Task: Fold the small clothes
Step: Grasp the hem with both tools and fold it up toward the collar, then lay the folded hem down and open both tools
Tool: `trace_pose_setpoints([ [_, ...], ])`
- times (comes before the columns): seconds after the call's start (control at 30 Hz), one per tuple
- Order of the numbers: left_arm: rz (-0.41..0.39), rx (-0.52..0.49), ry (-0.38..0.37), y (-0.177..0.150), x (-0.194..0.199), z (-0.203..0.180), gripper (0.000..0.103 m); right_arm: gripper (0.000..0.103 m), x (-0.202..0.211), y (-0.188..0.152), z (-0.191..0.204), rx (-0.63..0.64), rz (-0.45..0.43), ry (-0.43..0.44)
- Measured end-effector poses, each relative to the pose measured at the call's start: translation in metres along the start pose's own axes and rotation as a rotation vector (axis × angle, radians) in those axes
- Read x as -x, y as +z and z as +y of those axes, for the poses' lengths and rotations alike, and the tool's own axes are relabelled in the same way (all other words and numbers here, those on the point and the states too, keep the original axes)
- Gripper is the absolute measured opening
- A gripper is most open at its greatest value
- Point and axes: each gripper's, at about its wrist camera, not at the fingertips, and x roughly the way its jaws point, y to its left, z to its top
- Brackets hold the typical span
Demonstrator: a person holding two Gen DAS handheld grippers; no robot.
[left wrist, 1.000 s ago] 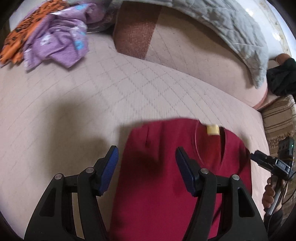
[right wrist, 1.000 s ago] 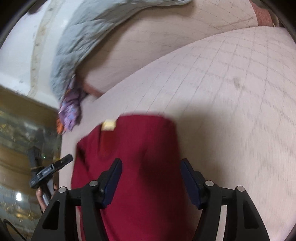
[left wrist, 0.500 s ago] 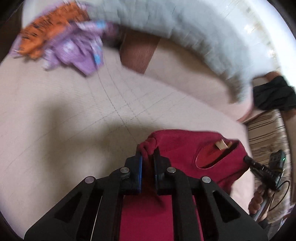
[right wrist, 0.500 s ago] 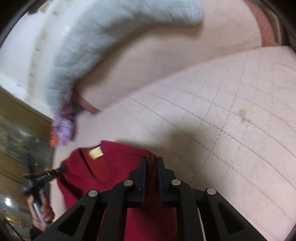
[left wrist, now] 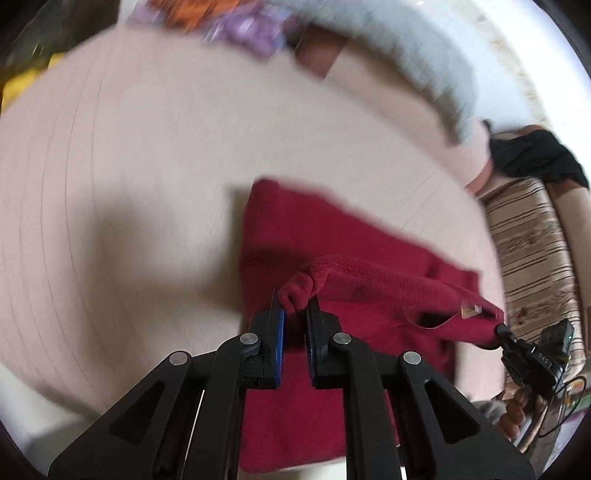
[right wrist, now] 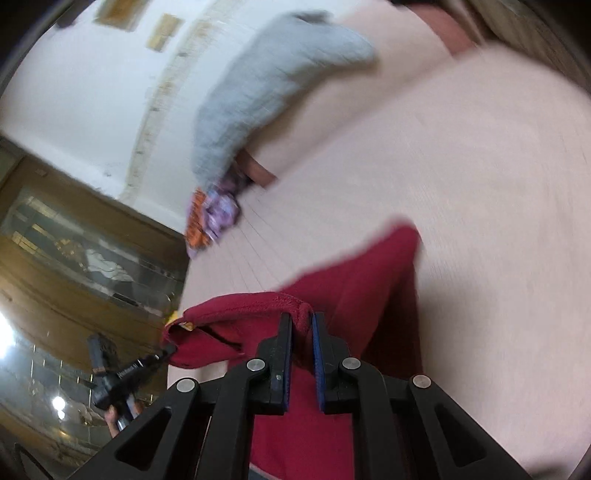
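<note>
A dark red fleece top [left wrist: 303, 229] lies on the pale quilted bed [left wrist: 129, 166]. Its collar end, with a small yellow label [left wrist: 470, 311], is lifted and stretched between both grippers. My left gripper [left wrist: 294, 306] is shut on one bunched corner of that end. In the same view the right gripper [left wrist: 504, 330] pinches the other corner at the far right. In the right wrist view my right gripper [right wrist: 302, 317] is shut on the red top [right wrist: 354, 280], and the left gripper [right wrist: 168, 349] holds the far corner at lower left. The lower part stays flat on the bed.
A heap of purple and orange clothes [left wrist: 236, 22] lies at the far end of the bed, beside a grey quilted blanket [left wrist: 402, 48]. A black garment [left wrist: 532, 155] and a striped cushion [left wrist: 528, 243] sit at the right. A wooden cabinet with glass [right wrist: 74, 258] stands past the bed edge.
Both grippers went from open over the flat red top to shut on its collar corners. They then lifted that end and drew it back over the lower part.
</note>
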Motion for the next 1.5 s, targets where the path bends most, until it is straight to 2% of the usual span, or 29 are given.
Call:
trace_pose_setpoints([
  [0.1, 0.044, 0.001, 0.037, -0.013, -0.011, 0.0, 0.01, 0.009, -0.015, -0.02, -0.018, -0.047, 0.07, -0.119],
  [0.17, 0.047, -0.028, 0.044, -0.013, -0.006, -0.006, 0.017, 0.01, -0.019, -0.026, -0.026, -0.074, 0.1, -0.184],
  [0.23, 0.059, -0.032, 0.032, -0.016, 0.0, -0.006, 0.021, 0.012, -0.014, -0.027, -0.025, -0.082, 0.096, -0.15],
  [0.27, 0.067, -0.027, 0.023, -0.021, 0.004, -0.004, 0.023, 0.016, -0.01, -0.028, -0.022, -0.082, 0.1, -0.142],
  [0.3, 0.071, -0.022, 0.018, -0.026, 0.009, -0.002, 0.025, 0.025, -0.001, -0.032, -0.022, -0.083, 0.096, -0.133],
  [0.33, 0.074, -0.014, 0.008, -0.029, 0.013, 0.0, 0.034, 0.033, 0.007, -0.038, -0.02, -0.086, 0.083, -0.125],
  [0.37, 0.076, -0.002, -0.003, -0.037, 0.019, 0.004, 0.046, 0.05, 0.015, -0.044, -0.02, -0.094, 0.073, -0.115],
  [0.43, 0.078, 0.051, -0.062, -0.051, 0.03, 0.01, 0.06, 0.053, 0.03, -0.056, -0.019, -0.113, 0.06, -0.037],
  [0.5, 0.088, 0.089, -0.126, -0.063, 0.035, 0.013, 0.065, 0.053, 0.04, -0.067, -0.014, -0.11, 0.051, 0.031],
  [0.57, 0.109, 0.136, -0.176, -0.063, 0.029, 0.008, 0.065, 0.054, 0.044, -0.075, -0.013, -0.115, 0.043, 0.052],
  [0.63, 0.136, 0.197, -0.237, -0.061, 0.019, 0.006, 0.065, 0.054, 0.033, -0.077, -0.01, -0.118, 0.079, 0.055],
  [0.67, 0.144, 0.212, -0.241, -0.061, 0.016, 0.005, 0.065, 0.054, 0.027, -0.077, -0.008, -0.115, 0.092, 0.052],
  [0.83, 0.179, 0.221, -0.181, -0.06, -0.005, 0.001, 0.065, 0.054, 0.001, -0.082, -0.014, -0.129, 0.168, -0.066],
  [0.97, 0.168, 0.232, -0.172, -0.053, -0.012, 0.007, 0.061, 0.053, -0.011, -0.078, -0.023, -0.165, 0.181, -0.096],
  [1.0, 0.161, 0.231, -0.17, -0.05, -0.011, 0.007, 0.059, 0.049, -0.014, -0.075, -0.024, -0.175, 0.179, -0.089],
  [1.03, 0.148, 0.236, -0.175, -0.045, -0.011, 0.005, 0.05, 0.046, -0.018, -0.072, -0.027, -0.189, 0.175, -0.078],
  [1.07, 0.141, 0.237, -0.179, -0.041, -0.012, 0.003, 0.035, 0.038, -0.022, -0.069, -0.027, -0.194, 0.176, -0.072],
  [1.13, 0.12, 0.218, -0.147, -0.037, -0.011, 0.0, 0.013, 0.017, -0.033, -0.066, -0.029, -0.186, 0.211, -0.08],
  [1.17, 0.115, 0.21, -0.141, -0.036, -0.01, 0.0, 0.013, 0.01, -0.035, -0.065, -0.027, -0.182, 0.214, -0.101],
  [1.27, 0.068, 0.19, -0.139, -0.037, 0.011, 0.005, 0.01, 0.008, -0.021, -0.064, -0.016, -0.14, 0.18, -0.092],
  [1.33, 0.045, 0.178, -0.173, -0.039, 0.033, 0.009, 0.01, 0.008, 0.007, -0.065, -0.003, -0.098, 0.125, -0.069],
  [1.4, 0.026, 0.146, -0.145, -0.046, 0.046, 0.011, 0.01, 0.007, 0.026, -0.071, 0.003, -0.082, 0.117, -0.059],
  [1.5, 0.092, 0.119, -0.083, -0.063, 0.029, 0.014, 0.01, 0.007, 0.034, -0.091, 0.007, -0.062, 0.152, -0.103],
])
